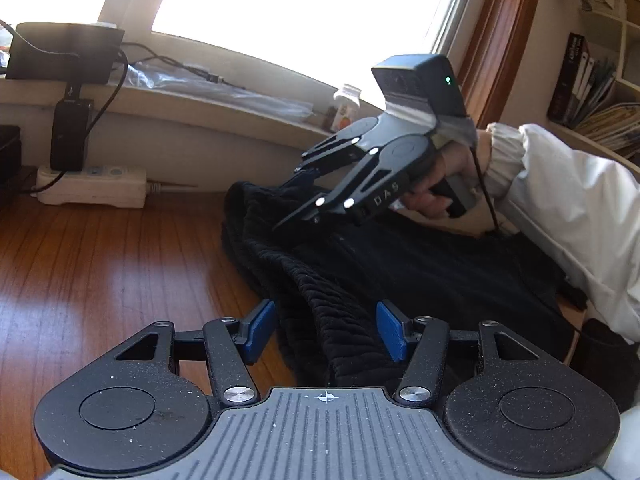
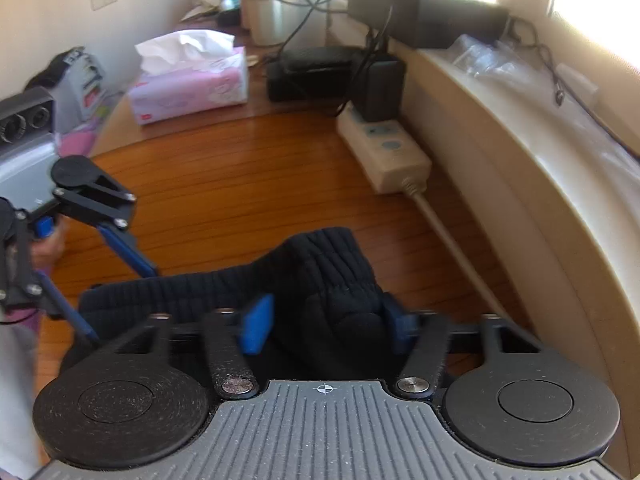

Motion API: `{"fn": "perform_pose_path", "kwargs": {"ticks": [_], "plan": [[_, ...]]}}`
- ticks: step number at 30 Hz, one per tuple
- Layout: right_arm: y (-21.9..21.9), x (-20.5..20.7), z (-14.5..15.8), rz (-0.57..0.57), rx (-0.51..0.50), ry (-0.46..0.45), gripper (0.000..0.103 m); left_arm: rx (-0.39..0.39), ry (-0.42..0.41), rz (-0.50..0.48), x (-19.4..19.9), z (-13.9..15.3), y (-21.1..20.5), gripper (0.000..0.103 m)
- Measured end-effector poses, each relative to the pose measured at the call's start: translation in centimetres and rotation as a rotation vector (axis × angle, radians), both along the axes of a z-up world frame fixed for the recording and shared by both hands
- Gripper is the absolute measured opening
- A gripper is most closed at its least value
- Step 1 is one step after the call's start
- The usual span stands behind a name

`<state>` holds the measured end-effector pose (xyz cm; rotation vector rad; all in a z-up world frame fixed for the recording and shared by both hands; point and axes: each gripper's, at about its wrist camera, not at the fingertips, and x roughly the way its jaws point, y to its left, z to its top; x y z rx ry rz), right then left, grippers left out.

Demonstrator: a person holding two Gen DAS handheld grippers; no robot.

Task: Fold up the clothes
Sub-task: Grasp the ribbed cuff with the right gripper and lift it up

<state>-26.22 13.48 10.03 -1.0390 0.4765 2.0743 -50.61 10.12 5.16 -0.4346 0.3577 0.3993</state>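
Both sets of jaws stand spread, each with black cloth between its blue pads. On the left gripper (image 1: 326, 330) a ribbed band of the black garment (image 1: 360, 264) runs up through the gap, nearer the right pad, yet I see no squeeze on it. On the right gripper (image 2: 326, 326) a bunched lump of the same garment fills the gap and hides part of the right pad; the left pad stands clear of it, so I judge this no firm pinch either, though the blur leaves some doubt.

The garment lies on the wooden counter (image 1: 112, 264) in a loose heap, its ribbed edge rucked up towards the windowsill (image 1: 200, 92), with a power strip (image 1: 92, 186) a little way off to one side and a tissue box (image 2: 188, 84) well apart at the counter's far end. The person's sleeve (image 1: 560, 208) rests across the cloth.

The risks from here, as I judge them:
- Either pair may close on 2 layers instead of 1, because the cloth is bunched — the fold would then come out crooked.
- Black on black hides the true edge, so a pinch may land on a wrinkle.
- If only 1 side catches, a lift would drag the heap towards the power strip and its cord.
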Motion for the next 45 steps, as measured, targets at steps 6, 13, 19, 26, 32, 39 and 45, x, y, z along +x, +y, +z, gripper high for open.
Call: {"fn": "perform_pose_path", "kwargs": {"ticks": [6, 13, 19, 26, 32, 39, 45], "plan": [[-5.2, 0.7, 3.7, -0.002, 0.154, -0.010, 0.016, 0.032, 0.013, 0.018, 0.1, -0.2, -0.6, 0.064], [-8.3, 0.5, 5.9, -0.024, 0.206, -0.026, 0.016, 0.052, 0.021, 0.008, 0.2, 0.0, -0.7, 0.065], [-7.8, -0.1, 5.5, -0.026, 0.211, -0.057, 0.016, 0.058, 0.032, 0.017, 0.2, -0.1, -0.5, 0.066], [-7.1, -0.3, 5.0, -0.035, 0.200, -0.073, 0.016, 0.058, 0.046, 0.031, 0.1, 0.1, -0.3, 0.068], [-6.7, -1.3, 4.6, -0.045, 0.195, -0.123, 0.016, 0.056, 0.051, 0.032, 0.1, 0.1, -0.2, 0.068], [-6.6, -1.3, 4.4, -0.037, 0.195, -0.134, 0.017, 0.051, 0.055, 0.041, 0.0, 0.1, 0.0, 0.069], [-6.5, -2.3, 4.1, -0.076, 0.188, -0.205, 0.017, 0.052, 0.067, 0.052, 0.1, 0.2, -0.1, 0.069]]}}
